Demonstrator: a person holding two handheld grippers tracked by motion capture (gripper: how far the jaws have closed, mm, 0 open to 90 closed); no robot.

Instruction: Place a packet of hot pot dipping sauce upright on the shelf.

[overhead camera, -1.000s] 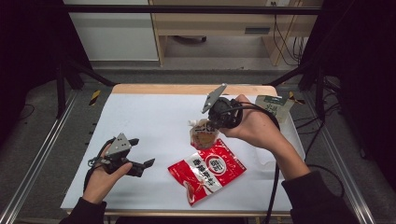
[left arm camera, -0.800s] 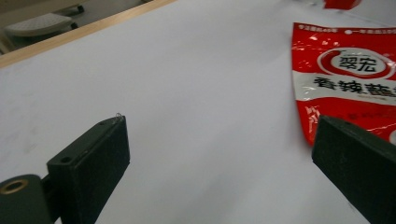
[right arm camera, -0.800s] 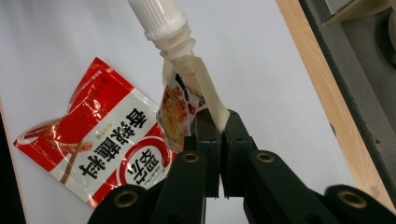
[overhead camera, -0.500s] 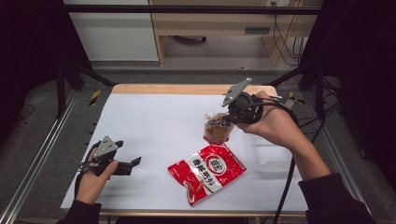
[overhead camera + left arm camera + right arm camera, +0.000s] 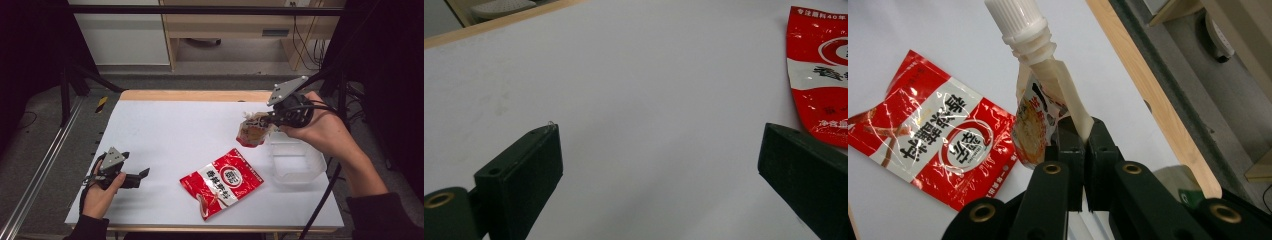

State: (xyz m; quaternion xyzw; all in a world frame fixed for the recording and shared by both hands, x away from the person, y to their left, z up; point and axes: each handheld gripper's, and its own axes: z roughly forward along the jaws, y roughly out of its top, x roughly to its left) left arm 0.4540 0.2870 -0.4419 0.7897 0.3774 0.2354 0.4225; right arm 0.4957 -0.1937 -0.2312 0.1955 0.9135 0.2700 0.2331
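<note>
Gripping spouted pouch [image 5: 1040, 107] edge: right tool [image 5: 1080, 131], above clear container [image 5: 295, 161].

Both grippers are black. The left gripper [image 5: 143, 174] has a grey three-cornered plate [image 5: 113, 158] on top; in its own view the jaws are flat matte blocks with small holes, and a brass-ringed hole sits at the base. The right gripper [image 5: 270, 120] carries a like plate [image 5: 287, 90] (dotted with small holes), and a black cable [image 5: 327, 192] trails from it. Its arms show brass-ringed pivots [image 5: 1052, 169]. Both sleeves [image 5: 382, 217] are dark.
</note>
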